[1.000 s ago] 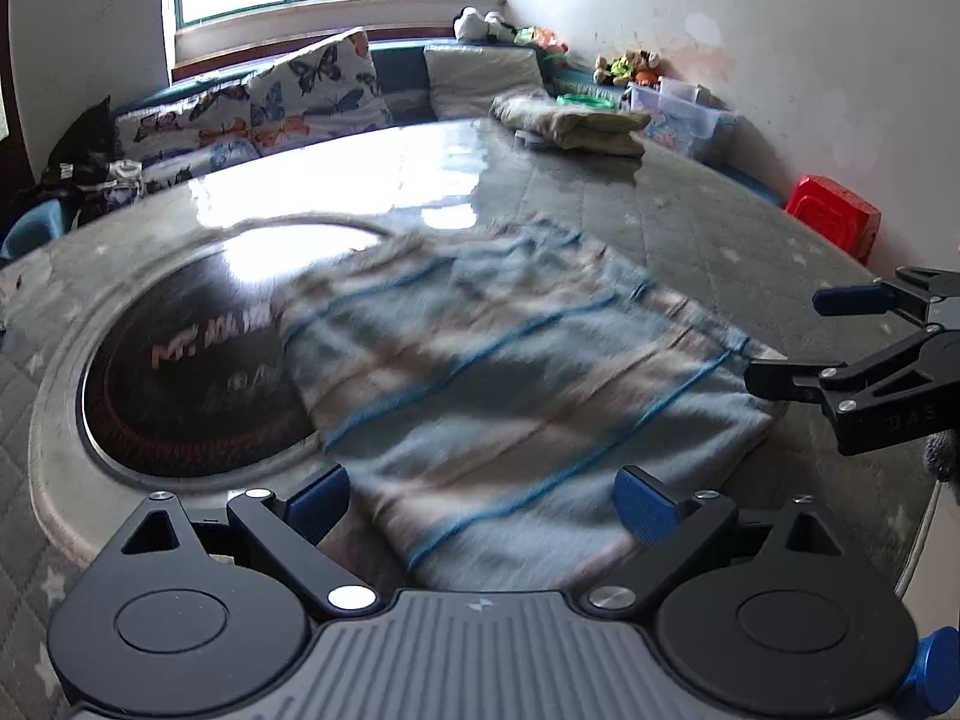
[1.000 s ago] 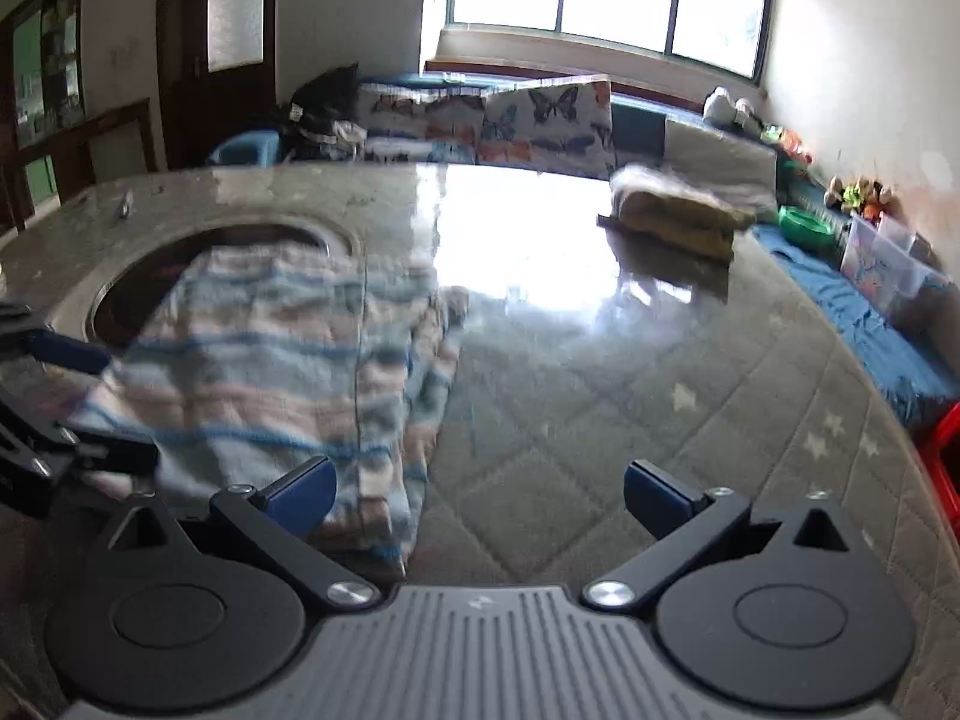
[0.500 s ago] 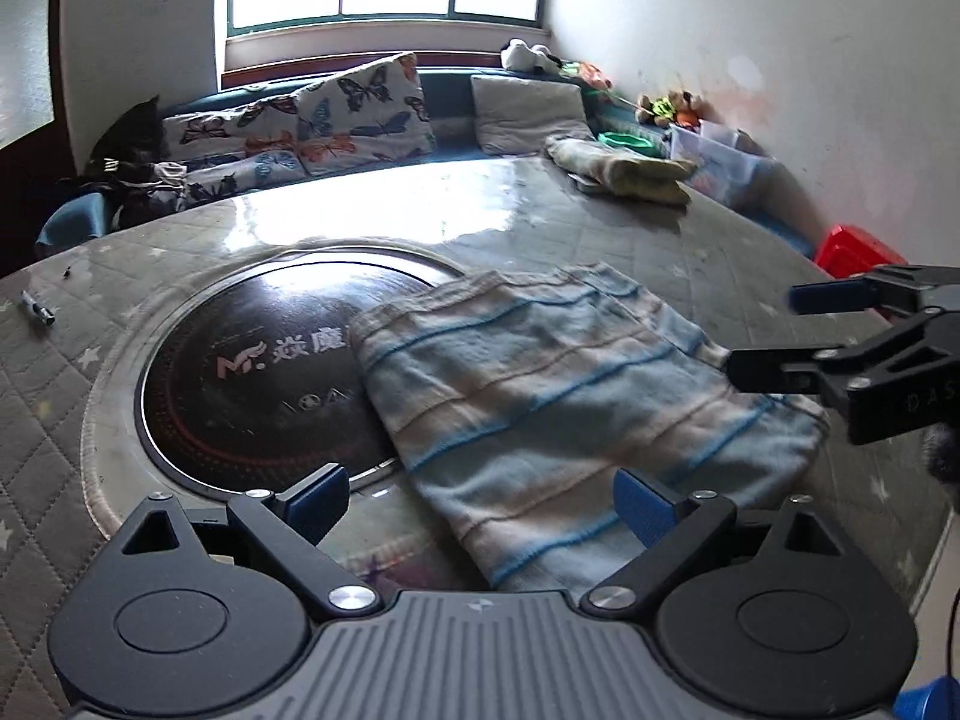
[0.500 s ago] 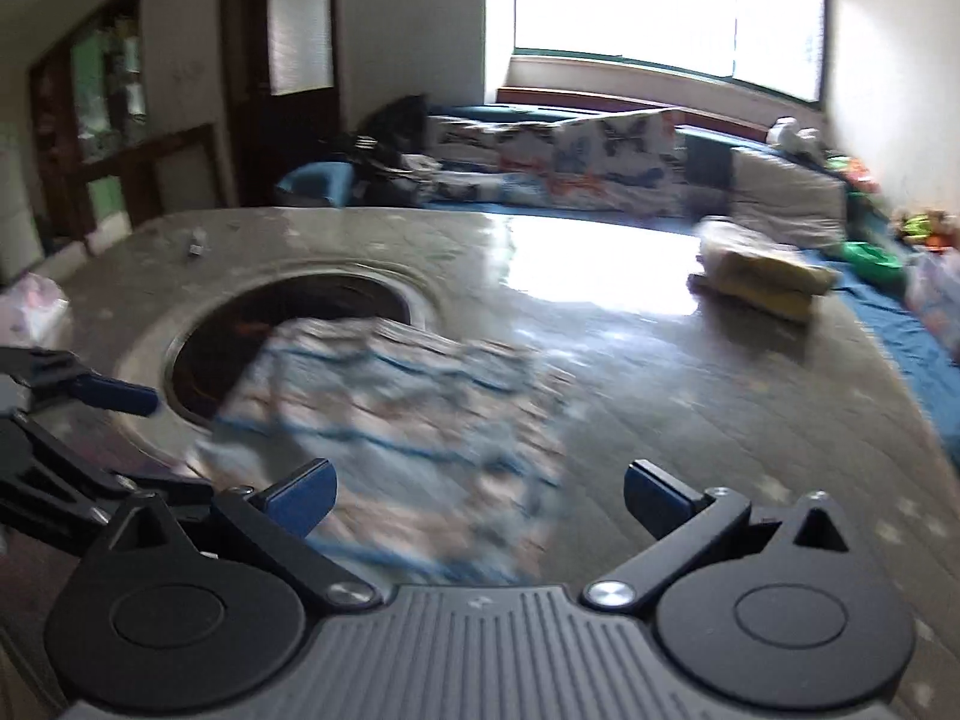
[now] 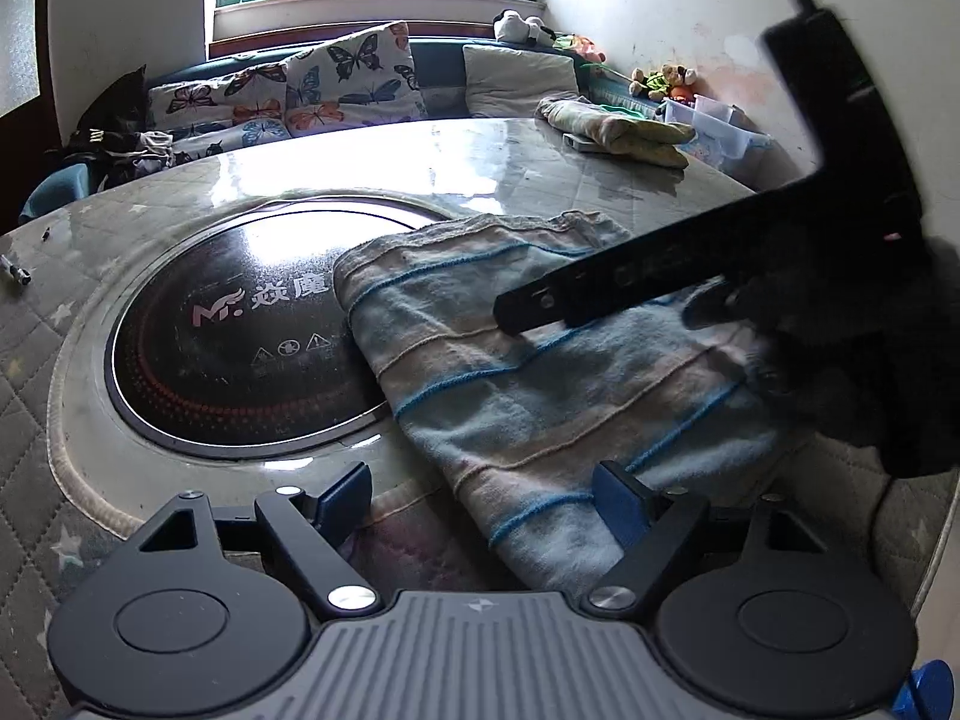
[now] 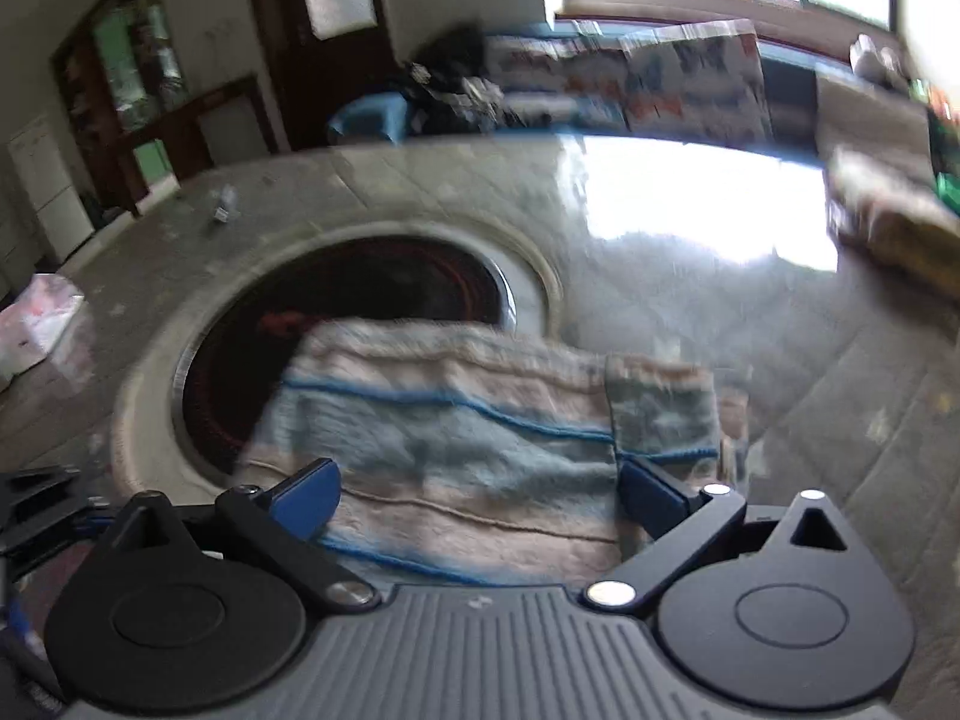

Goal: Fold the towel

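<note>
A blue and beige striped towel (image 5: 540, 372) lies folded on the round table, its left edge over the black hob. My left gripper (image 5: 480, 498) is open at the towel's near edge, with the near corner between its fingers. The right gripper's black frame (image 5: 690, 264) hangs blurred above the towel's right half. In the right wrist view the towel (image 6: 468, 438) spreads just ahead of my open right gripper (image 6: 477, 495), whose fingers straddle the towel's near side. That view is motion-blurred.
A round black induction hob (image 5: 228, 348) is set into the quilted table top (image 5: 540, 168). A folded yellowish cloth (image 5: 618, 129) lies at the far right. Butterfly cushions (image 5: 348, 78) line a bench behind. A white bag (image 6: 36, 324) sits far left.
The right gripper has swung in from the right edge and turned left, and is now over the towel. The left gripper has come a little closer. The towel lies unchanged.
</note>
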